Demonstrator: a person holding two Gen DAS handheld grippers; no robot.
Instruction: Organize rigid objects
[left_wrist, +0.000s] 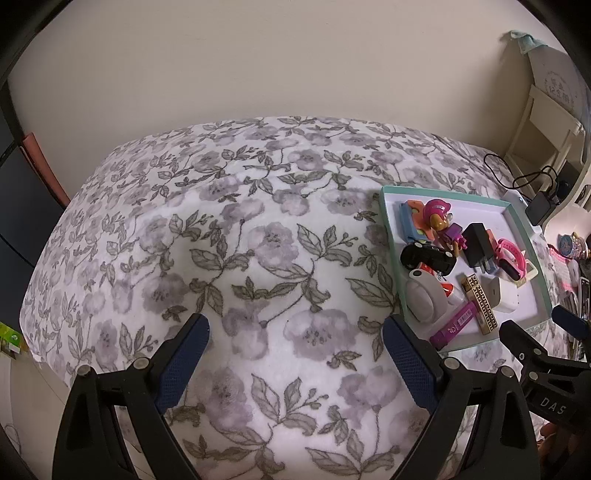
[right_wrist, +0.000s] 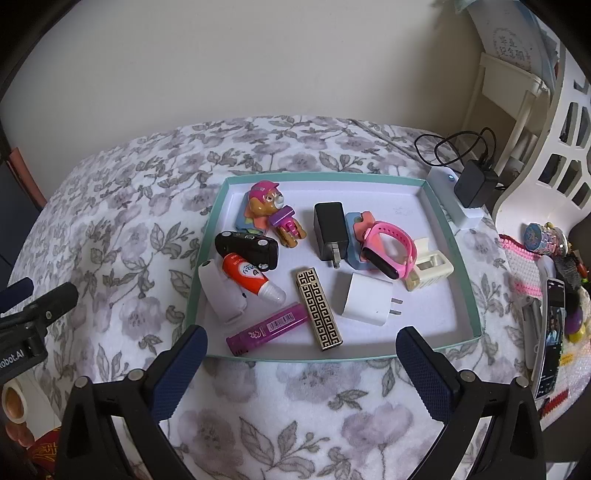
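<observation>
A teal-rimmed white tray (right_wrist: 458, 251) lies on the floral bedspread. It holds several rigid objects: a pink pup toy (right_wrist: 269, 210), a black toy car (right_wrist: 247, 247), an orange glue bottle (right_wrist: 251, 280), a purple tube (right_wrist: 266, 326), a gold patterned case (right_wrist: 319, 308), a black charger (right_wrist: 330, 229), a white charger (right_wrist: 365, 297) and a pink watch (right_wrist: 391, 251). My right gripper (right_wrist: 301, 341) is open and empty just in front of the tray. My left gripper (left_wrist: 295, 328) is open and empty over bare bedspread, left of the tray (left_wrist: 391, 192).
A white power strip with a black adapter (right_wrist: 472, 184) and cables sits behind the tray. A phone (right_wrist: 552, 332), a pink knit piece and trinkets lie at the right. A white shelf (right_wrist: 517, 92) stands at the back right. The bed edge drops off at left.
</observation>
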